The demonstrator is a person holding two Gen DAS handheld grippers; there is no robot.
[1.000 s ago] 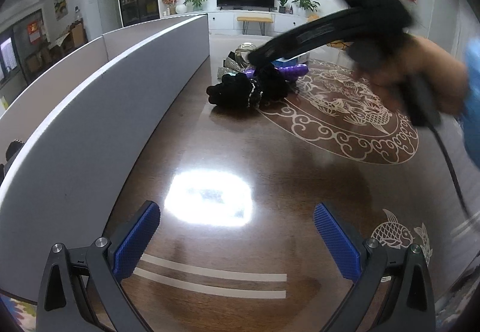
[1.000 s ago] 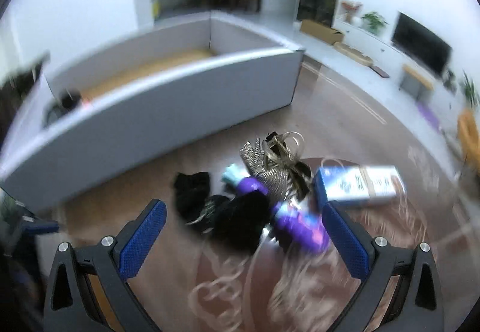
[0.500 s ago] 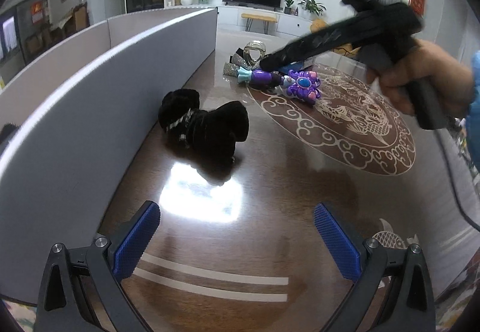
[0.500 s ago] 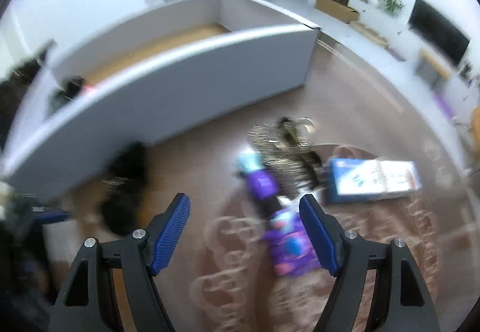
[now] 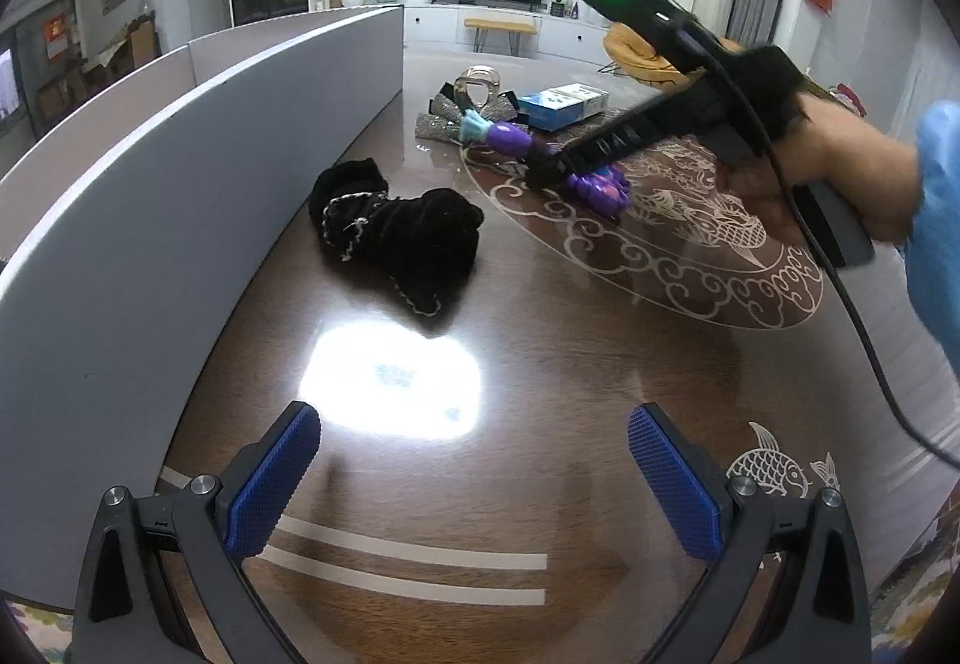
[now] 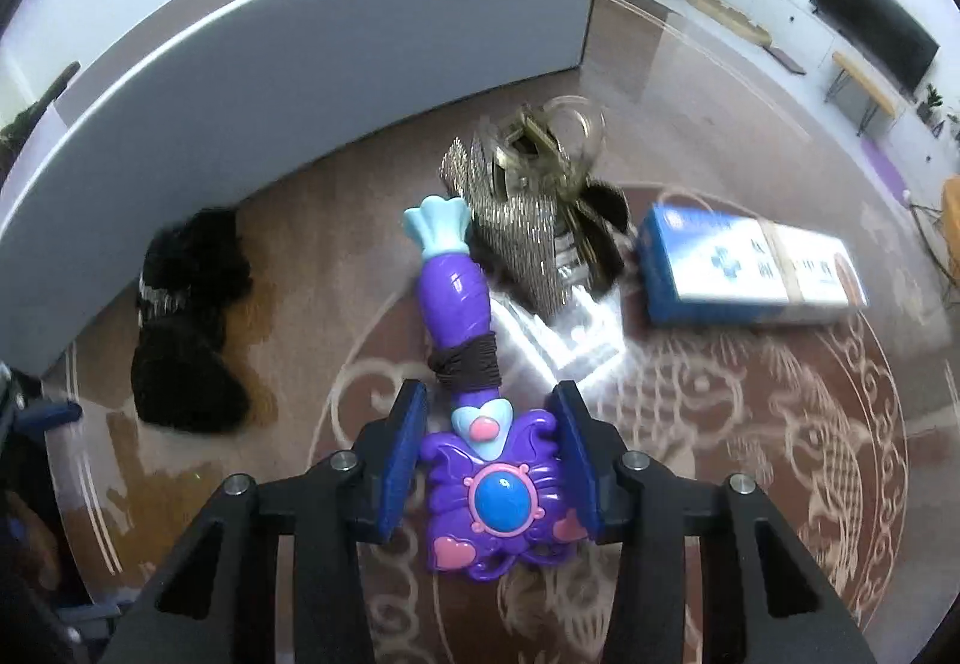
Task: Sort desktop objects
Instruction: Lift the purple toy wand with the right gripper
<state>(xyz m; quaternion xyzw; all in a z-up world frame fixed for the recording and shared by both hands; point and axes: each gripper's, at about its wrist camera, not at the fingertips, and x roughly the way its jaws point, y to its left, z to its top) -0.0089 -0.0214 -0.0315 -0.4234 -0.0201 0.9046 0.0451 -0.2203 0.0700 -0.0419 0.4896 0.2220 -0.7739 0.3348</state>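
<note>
Purple plastic makes up the toy wand (image 6: 474,412), which lies flat on the shiny brown counter (image 6: 750,424). It has a wide head with a blue gem and pink hearts, a thin neck wrapped with a dark hair band (image 6: 468,364), and a long handle with a light blue end that points away toward the grey box (image 6: 300,63).

The right gripper (image 6: 491,451) is down around the wand's head. Its two blue pads sit one on each side, partly closed in. They look very close to the plastic, but I cannot tell if they are squeezing it yet.

The left gripper (image 5: 474,484) hangs wide open over a bare part of the counter and has hold of nothing.

The wand looks hard, light and smooth. Smooth plastic can slip, and the head has bumpy, curvy edges, so the pads may not sit flat there. The neck by the hair band looks like a better spot, since the band is less slippery. The long handle may tip down if only the head is held.

Near the handle's end lie a sparkly silver bow (image 6: 516,232) and a blue and white carton (image 6: 744,268). A soft black fuzzy thing (image 6: 186,328) lies off to the left by the box wall.
</note>
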